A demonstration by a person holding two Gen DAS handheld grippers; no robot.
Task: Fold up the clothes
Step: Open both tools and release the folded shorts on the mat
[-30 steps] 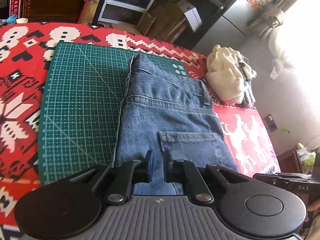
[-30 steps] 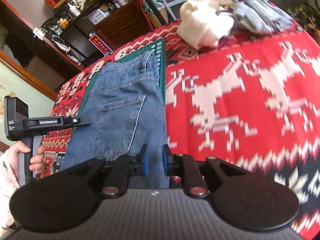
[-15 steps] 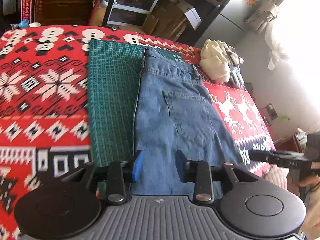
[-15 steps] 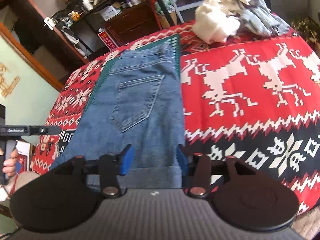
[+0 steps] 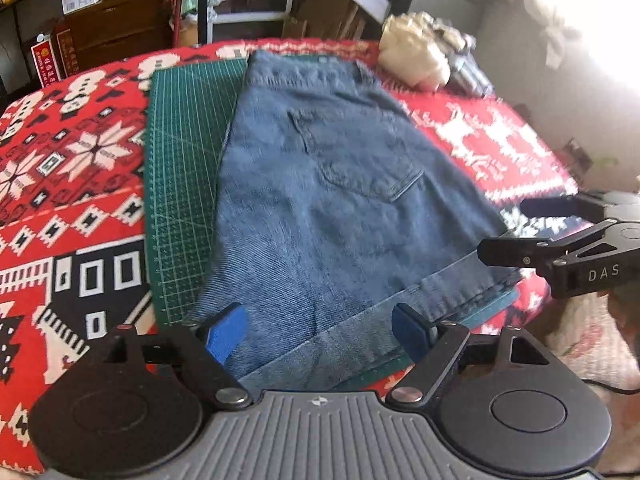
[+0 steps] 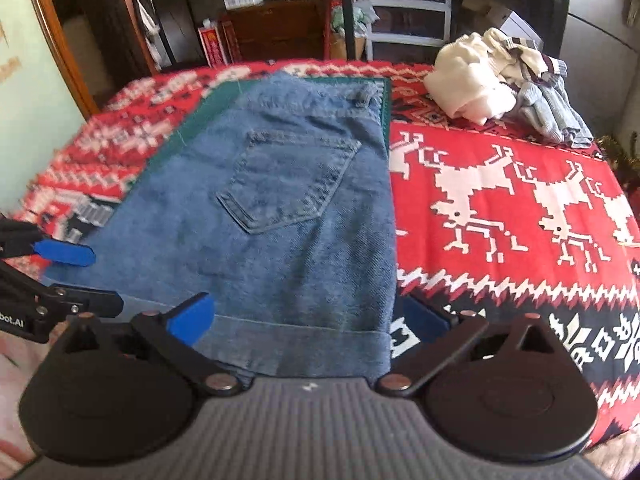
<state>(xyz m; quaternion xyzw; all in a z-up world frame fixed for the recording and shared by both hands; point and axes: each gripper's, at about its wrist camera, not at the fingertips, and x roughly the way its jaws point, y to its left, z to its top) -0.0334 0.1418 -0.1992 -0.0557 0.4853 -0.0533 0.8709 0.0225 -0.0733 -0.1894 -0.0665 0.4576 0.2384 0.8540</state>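
Folded blue jeans (image 5: pixel 332 200) (image 6: pixel 288 208) lie flat on a green cutting mat (image 5: pixel 184 152) (image 6: pixel 386 104), back pocket up, waistband at the far end and hems at the near table edge. My left gripper (image 5: pixel 320 330) is open, its blue pads spread over the near left hem without touching it. My right gripper (image 6: pixel 308 320) is open too, straddling the near right hem. Each gripper shows in the other's view: the right gripper's body (image 5: pixel 560 256) at the right edge, the left one's fingers (image 6: pixel 64 254) at the left.
A red patterned cloth (image 5: pixel 72 168) (image 6: pixel 500 200) covers the table. A pile of cream and grey clothes (image 6: pixel 500 88) (image 5: pixel 420 56) sits at the far right corner. Shelves, drawers and boxes (image 6: pixel 304 28) stand behind the table.
Both grippers went from nearly shut to wide open and pulled back from the pocket area to the hem end of the jeans. The jeans lie still.
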